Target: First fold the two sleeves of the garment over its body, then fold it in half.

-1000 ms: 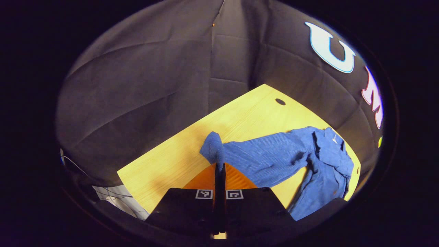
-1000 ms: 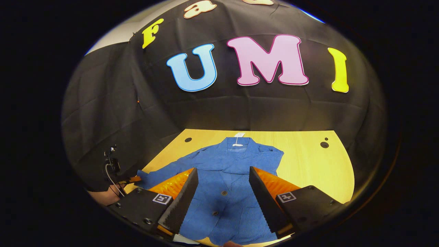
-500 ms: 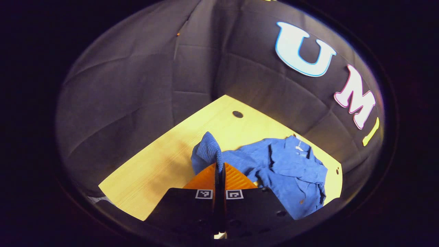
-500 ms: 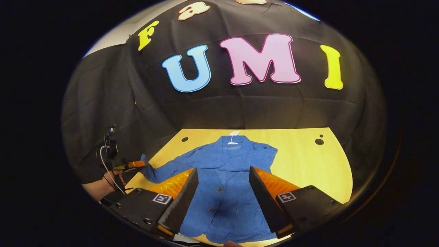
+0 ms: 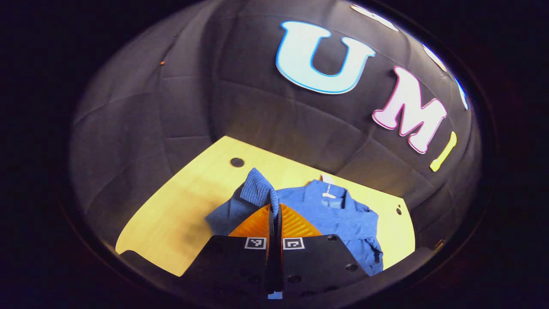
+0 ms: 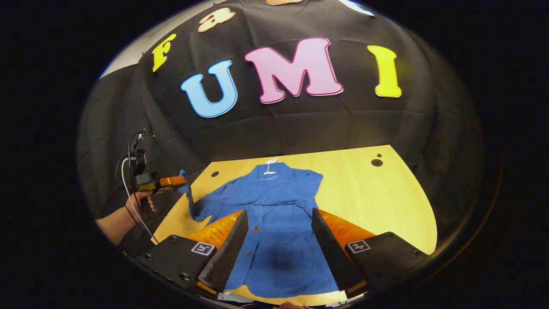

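Observation:
A blue button-up shirt [image 6: 274, 206] lies flat on the yellow table [image 6: 377, 201], collar toward the wall. In the left gripper view my left gripper [image 5: 274, 205] is shut on the cuff of one sleeve [image 5: 257, 189], held up above the table, with the shirt's body [image 5: 343, 214] just beyond it. From the right gripper view, that left gripper [image 6: 165, 182] hangs at the table's left edge with the sleeve [image 6: 193, 201] drooping from it. My right gripper [image 6: 279, 211] hovers open over the shirt's lower front, holding nothing.
A hand and forearm [image 6: 128, 214] with a cable hold the left gripper at the left. The table has small round holes near its back corners [image 6: 377, 162] [image 5: 236, 162]. Bare tabletop lies to the right of the shirt. The black cloth wall stands behind.
My left gripper has lifted the sleeve cuff higher and swung toward the shirt's body, so the sleeve now bunches instead of lying stretched out. The right gripper stays open and has hardly moved.

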`<state>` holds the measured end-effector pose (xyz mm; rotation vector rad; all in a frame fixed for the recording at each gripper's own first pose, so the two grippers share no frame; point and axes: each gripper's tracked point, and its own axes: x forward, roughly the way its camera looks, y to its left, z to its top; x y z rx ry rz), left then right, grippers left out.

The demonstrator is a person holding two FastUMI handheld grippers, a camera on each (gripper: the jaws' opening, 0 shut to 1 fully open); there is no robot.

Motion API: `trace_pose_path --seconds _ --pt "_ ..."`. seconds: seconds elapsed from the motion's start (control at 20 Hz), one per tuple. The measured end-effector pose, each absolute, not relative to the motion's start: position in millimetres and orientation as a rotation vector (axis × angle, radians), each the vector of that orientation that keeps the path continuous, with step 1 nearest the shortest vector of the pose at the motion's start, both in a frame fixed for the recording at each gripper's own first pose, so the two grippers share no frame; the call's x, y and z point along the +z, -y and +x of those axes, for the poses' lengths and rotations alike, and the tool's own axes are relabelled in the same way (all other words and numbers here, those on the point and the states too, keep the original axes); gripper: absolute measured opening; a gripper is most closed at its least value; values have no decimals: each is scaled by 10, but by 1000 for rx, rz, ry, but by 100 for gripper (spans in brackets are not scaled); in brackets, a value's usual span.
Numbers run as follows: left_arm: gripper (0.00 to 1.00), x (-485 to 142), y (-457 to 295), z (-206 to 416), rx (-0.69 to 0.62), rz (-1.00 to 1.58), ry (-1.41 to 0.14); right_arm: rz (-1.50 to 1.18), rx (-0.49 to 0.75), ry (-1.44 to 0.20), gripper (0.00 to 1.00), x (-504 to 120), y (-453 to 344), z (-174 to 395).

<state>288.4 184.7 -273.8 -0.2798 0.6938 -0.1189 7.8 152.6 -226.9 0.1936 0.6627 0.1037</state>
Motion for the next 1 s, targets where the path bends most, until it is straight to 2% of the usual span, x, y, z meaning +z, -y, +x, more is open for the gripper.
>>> trace_pose_path --seconds 0.3,0.75,1.0 --pt "0 -2780 -801 3335 -287 -185 -700 224 -1 -667 95 -2281 -1065 -51" --pt "0 -3504 152 3504 -378 -130 -901 242 -104 -668 95 -2305 -629 -88" --pt "0 -3661 564 3552 -440 -101 -904 251 -121 -688 96 -2391 -505 -121"
